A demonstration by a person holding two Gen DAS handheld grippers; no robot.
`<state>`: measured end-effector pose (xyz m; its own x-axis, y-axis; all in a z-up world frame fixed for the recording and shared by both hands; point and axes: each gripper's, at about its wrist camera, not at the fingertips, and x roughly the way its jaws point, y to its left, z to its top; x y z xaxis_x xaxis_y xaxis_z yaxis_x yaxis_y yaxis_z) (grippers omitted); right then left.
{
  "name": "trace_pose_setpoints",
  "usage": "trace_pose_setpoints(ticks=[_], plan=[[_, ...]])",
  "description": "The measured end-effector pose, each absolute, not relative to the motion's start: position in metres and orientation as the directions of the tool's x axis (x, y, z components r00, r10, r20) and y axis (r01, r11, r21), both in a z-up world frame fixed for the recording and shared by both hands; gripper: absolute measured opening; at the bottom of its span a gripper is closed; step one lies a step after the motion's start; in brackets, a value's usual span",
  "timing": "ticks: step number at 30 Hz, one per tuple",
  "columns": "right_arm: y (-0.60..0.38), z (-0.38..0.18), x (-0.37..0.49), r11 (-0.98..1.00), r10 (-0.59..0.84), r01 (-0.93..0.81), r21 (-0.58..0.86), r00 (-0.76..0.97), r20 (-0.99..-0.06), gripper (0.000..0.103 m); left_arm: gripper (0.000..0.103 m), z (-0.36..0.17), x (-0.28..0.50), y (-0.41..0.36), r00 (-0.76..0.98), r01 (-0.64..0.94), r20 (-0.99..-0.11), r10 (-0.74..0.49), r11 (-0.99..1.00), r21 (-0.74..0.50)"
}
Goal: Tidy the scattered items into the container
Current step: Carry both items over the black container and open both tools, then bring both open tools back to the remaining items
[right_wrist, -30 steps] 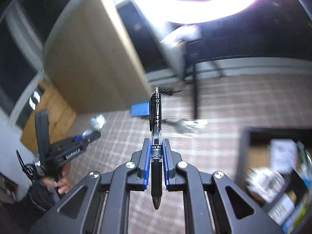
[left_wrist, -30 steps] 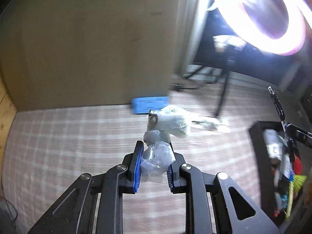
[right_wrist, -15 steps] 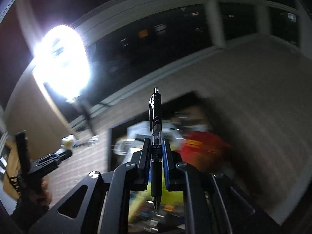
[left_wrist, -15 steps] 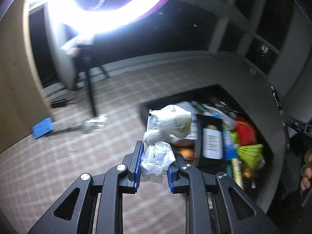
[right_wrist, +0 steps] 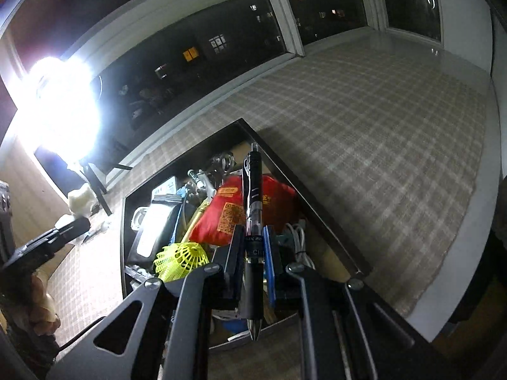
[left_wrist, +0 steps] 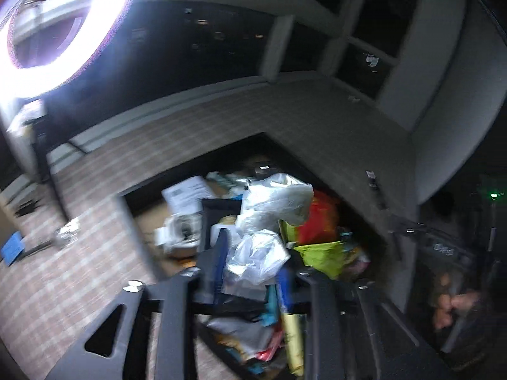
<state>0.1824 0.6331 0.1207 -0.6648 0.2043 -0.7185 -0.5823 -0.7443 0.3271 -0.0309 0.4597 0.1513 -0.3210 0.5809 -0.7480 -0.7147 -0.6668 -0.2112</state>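
My left gripper (left_wrist: 252,269) is shut on a crumpled clear plastic bag (left_wrist: 269,221) and holds it above the black container (left_wrist: 190,164), which is full of mixed items. My right gripper (right_wrist: 252,250) is shut on a black pen (right_wrist: 253,205) that stands upright between the blue pads, above the same container (right_wrist: 310,212). In the right wrist view the left gripper (right_wrist: 73,226) shows at the far left with the pale bag (right_wrist: 82,201) in it. The left wrist view is blurred.
The container holds a red packet (right_wrist: 231,212), a yellow shuttlecock (right_wrist: 182,258), white cables (right_wrist: 296,237) and papers (left_wrist: 190,190). It sits on a checked cloth (right_wrist: 380,133). A bright ring light (left_wrist: 63,28) on a stand is at the left. A blue card (left_wrist: 11,247) lies on the cloth.
Both grippers have swung from the open cloth to over the container, still holding the bag and the pen. The right view has settled; the left is still moving.
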Motion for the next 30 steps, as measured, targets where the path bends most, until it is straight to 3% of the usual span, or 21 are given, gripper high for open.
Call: trace_pose_setpoints(ticks=[1,2,3,7,18,26,30], plan=[[0.633,0.119,0.179,-0.745,0.193,-0.583,0.323,-0.653,-0.733,0.028,0.079,0.151,-0.031,0.465,-0.340,-0.718,-0.755,0.561,-0.673,-0.178],[0.633,0.118,0.177,-0.743,0.186,-0.587,0.320,-0.641,-0.744,0.039,0.085,0.152,-0.030,0.464,-0.372,-0.712,-0.741,0.559,-0.684,-0.159],[0.632,0.120,0.176,-0.742,0.188,-0.589,0.320,-0.641,-0.744,0.053,0.082,0.152,-0.029,0.461,-0.394,-0.709,-0.729,0.559,-0.690,-0.146],[0.628,0.130,0.176,-0.754,0.217,-0.577,0.314,-0.670,-0.710,0.055,0.068,0.148,-0.033,0.449,-0.403,-0.705,-0.745,0.532,-0.699,-0.118],[0.612,0.130,0.148,-0.798,0.104,-0.473,0.374,-0.719,-0.687,0.055,0.066,0.125,-0.051,0.381,-0.434,-0.653,-0.757,0.488,-0.750,-0.109],[0.544,0.145,0.064,-0.928,-0.128,-0.161,0.337,-0.710,-0.692,0.055,0.066,0.092,-0.069,0.283,-0.477,-0.556,-0.786,0.392,-0.828,-0.075],[0.481,0.152,0.001,-0.972,-0.215,0.070,0.223,-0.644,-0.734,0.055,0.066,0.089,-0.096,0.218,-0.520,-0.489,-0.791,0.322,-0.871,-0.033]])
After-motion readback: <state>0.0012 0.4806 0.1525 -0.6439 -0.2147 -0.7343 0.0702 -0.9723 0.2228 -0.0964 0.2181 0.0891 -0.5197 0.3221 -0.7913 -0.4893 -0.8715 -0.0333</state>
